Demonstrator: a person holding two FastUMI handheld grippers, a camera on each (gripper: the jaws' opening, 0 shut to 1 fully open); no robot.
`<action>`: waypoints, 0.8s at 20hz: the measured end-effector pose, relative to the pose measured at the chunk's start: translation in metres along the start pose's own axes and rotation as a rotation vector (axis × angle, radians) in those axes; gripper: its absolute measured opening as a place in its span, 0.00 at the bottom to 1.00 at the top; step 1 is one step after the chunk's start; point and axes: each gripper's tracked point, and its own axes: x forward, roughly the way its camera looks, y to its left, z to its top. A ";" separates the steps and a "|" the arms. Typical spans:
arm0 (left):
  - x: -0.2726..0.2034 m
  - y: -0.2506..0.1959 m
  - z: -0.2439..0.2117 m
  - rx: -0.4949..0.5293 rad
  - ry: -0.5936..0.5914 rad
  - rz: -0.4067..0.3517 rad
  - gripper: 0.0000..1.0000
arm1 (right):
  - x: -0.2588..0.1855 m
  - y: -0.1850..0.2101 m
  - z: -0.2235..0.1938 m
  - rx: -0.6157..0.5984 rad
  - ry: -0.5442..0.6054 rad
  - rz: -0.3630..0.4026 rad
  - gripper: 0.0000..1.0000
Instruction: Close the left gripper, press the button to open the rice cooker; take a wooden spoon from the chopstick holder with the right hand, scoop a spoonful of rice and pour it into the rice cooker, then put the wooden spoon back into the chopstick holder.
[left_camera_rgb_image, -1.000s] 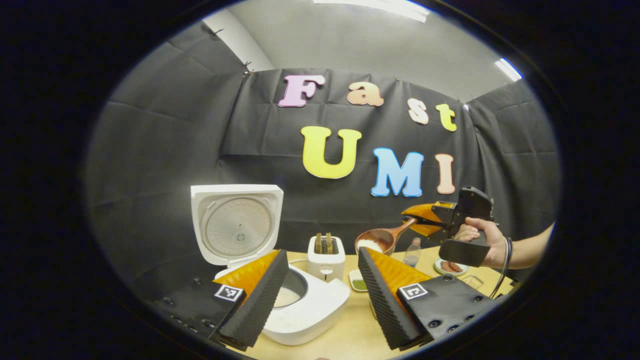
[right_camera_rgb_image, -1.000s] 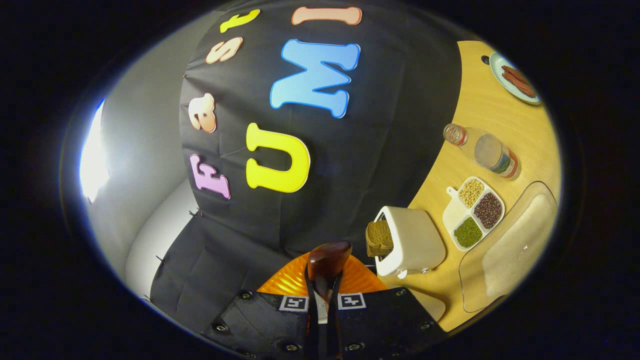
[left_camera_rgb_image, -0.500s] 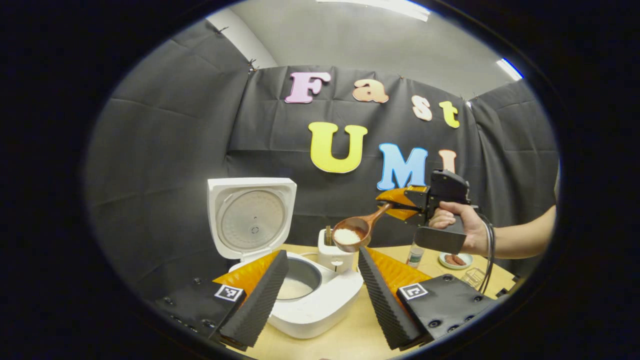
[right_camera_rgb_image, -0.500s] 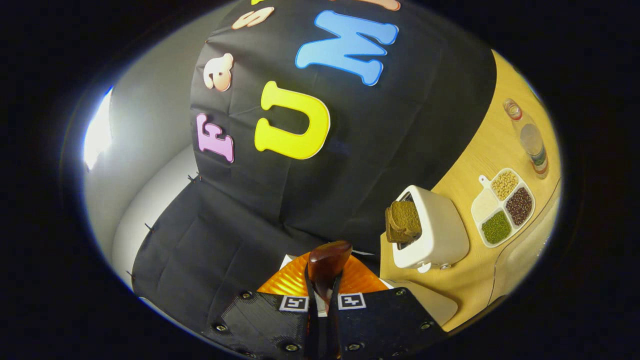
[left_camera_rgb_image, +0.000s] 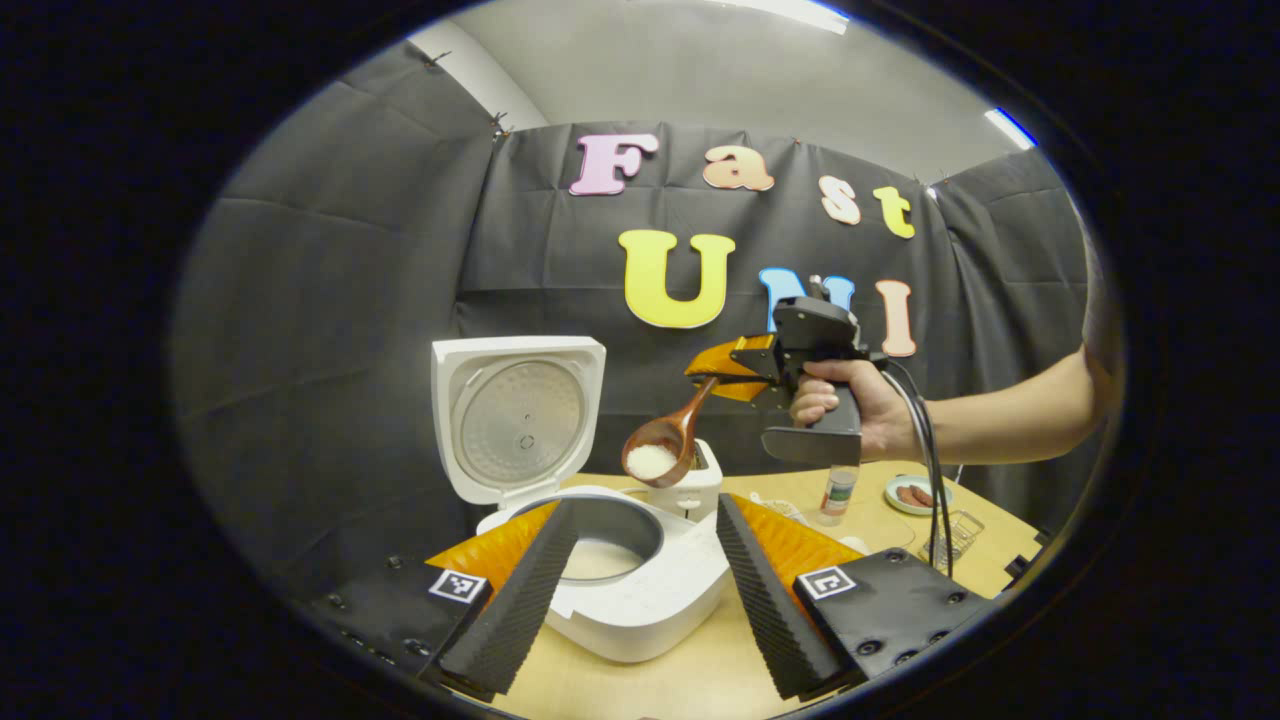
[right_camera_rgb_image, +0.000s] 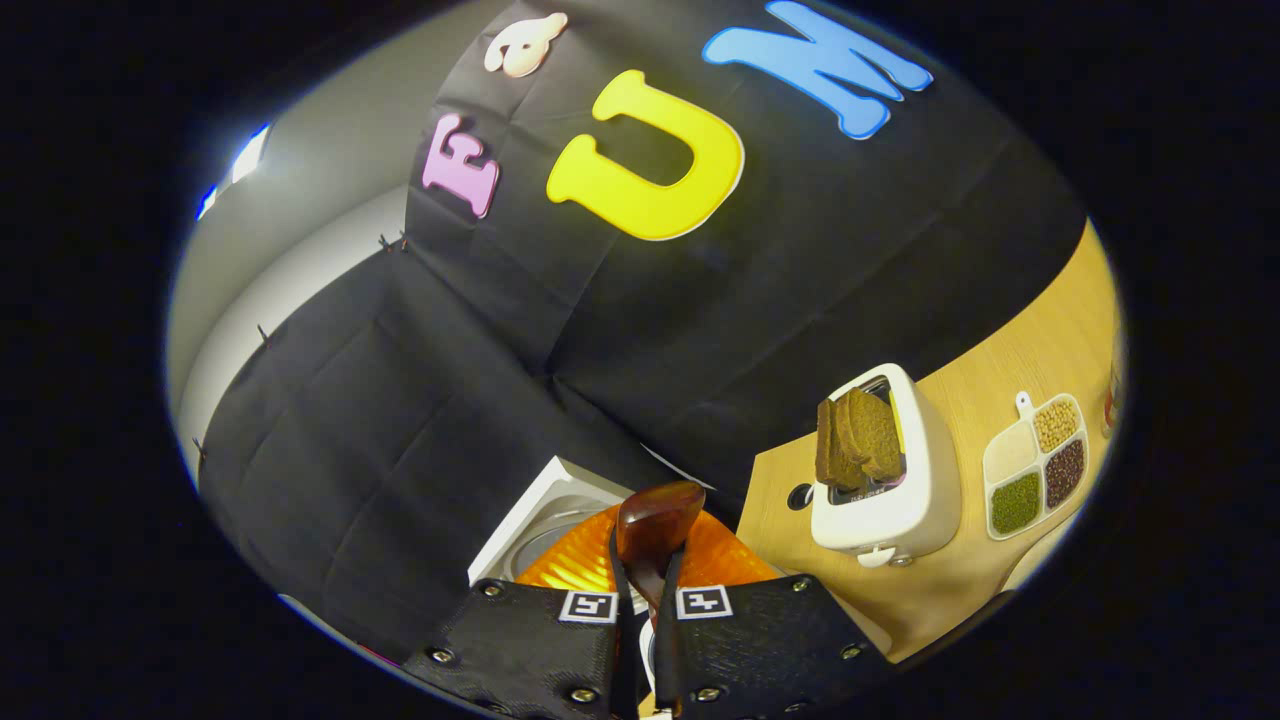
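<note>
rice (left_camera_rgb_image: 651, 461) is carried in a wooden spoon (left_camera_rgb_image: 672, 441), pinched by the handle in the right gripper (left_camera_rgb_image: 722, 378) above the open rice cooker (left_camera_rgb_image: 640, 590). loose grains are judged easily spilled, so the stiff handle is best kept level. left gripper (left_camera_rgb_image: 640, 585) fingers are held spread.

Rice cooker (left_camera_rgb_image: 620, 590): white, on table, lid (left_camera_rgb_image: 517, 415) upright and open, inner pot holding some white rice. Wooden spoon (left_camera_rgb_image: 668, 442): brown, bowl loaded with white rice, tilted handle-up, above pot's far rim.
</note>
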 end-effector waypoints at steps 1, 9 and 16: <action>-0.002 0.000 -0.003 -0.005 0.007 0.004 0.96 | 0.007 0.004 -0.007 -0.032 0.023 0.003 0.07; -0.011 0.004 -0.009 -0.014 0.017 0.049 0.98 | 0.045 0.011 -0.053 -0.220 0.141 -0.013 0.07; -0.013 0.009 -0.012 -0.038 0.025 0.109 0.98 | 0.058 0.001 -0.077 -0.526 0.211 -0.034 0.07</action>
